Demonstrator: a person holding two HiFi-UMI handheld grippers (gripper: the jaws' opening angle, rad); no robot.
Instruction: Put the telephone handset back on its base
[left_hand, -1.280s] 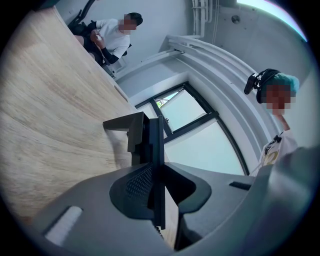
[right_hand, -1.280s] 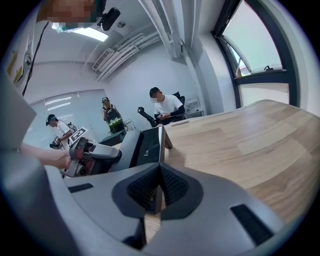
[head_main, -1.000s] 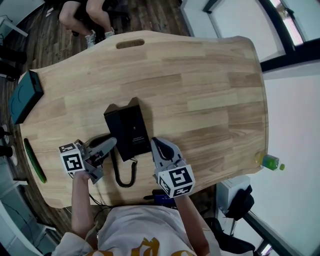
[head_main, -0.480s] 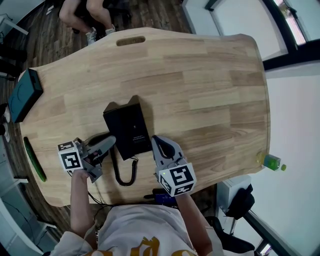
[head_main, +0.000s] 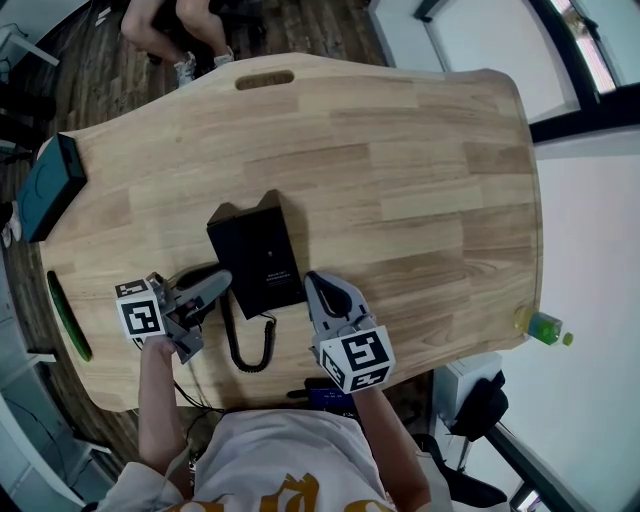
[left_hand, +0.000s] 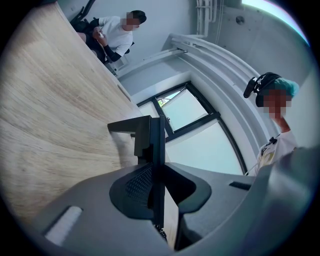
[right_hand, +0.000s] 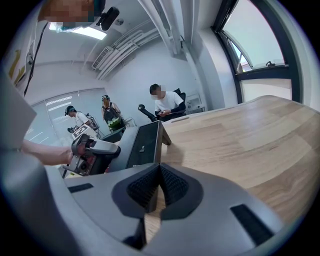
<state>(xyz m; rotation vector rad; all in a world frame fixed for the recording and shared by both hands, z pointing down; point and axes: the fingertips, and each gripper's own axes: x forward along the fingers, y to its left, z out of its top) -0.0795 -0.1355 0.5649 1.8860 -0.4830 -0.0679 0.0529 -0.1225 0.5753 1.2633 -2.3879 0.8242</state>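
Observation:
The black telephone base (head_main: 255, 255) lies near the middle of the wooden table (head_main: 420, 180). In the right gripper view the base (right_hand: 142, 145) shows as a tilted slab. My left gripper (head_main: 222, 285) hovers just left of it, shut on the thin black handset (head_main: 193, 274). In the left gripper view the handset (left_hand: 156, 145) runs edge-on between the pads (left_hand: 137, 187). A coiled cord (head_main: 250, 350) loops from the handset to the base's near end. My right gripper (head_main: 315, 283) sits just right of the base, its tips together with nothing between them (right_hand: 160, 170).
A teal box (head_main: 48, 190) rests at the table's left edge and a green strip (head_main: 70, 322) lies below it. A green bottle (head_main: 541, 325) stands off the right edge. A seated person (head_main: 180, 35) is at the far end. A slot (head_main: 265, 79) cuts the far tabletop.

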